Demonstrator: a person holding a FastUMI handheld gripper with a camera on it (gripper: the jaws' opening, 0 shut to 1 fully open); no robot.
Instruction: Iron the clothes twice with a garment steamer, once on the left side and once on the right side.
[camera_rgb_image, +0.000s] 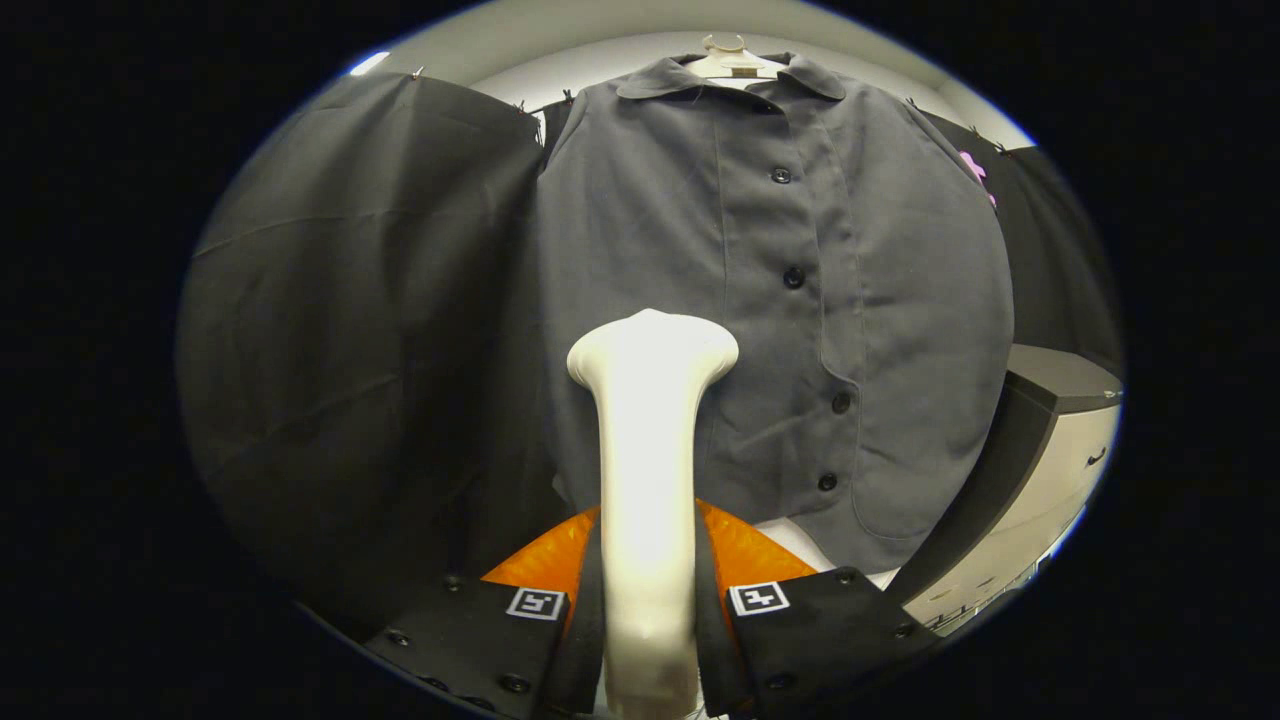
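I count one grey button-up shirt (770, 290) on one pale hanger (733, 62), with five dark buttons (793, 277) down its front. One white garment steamer (650, 480) stands between my claw's (650, 610) two fingers (480, 630), both pressing its handle. Each finger carries one square marker (757, 598), two in all. One pale cabinet (1040, 480) stands beside the shirt.

hanger (733, 62) | grey shirt (700, 230) hangs on it, buttoned
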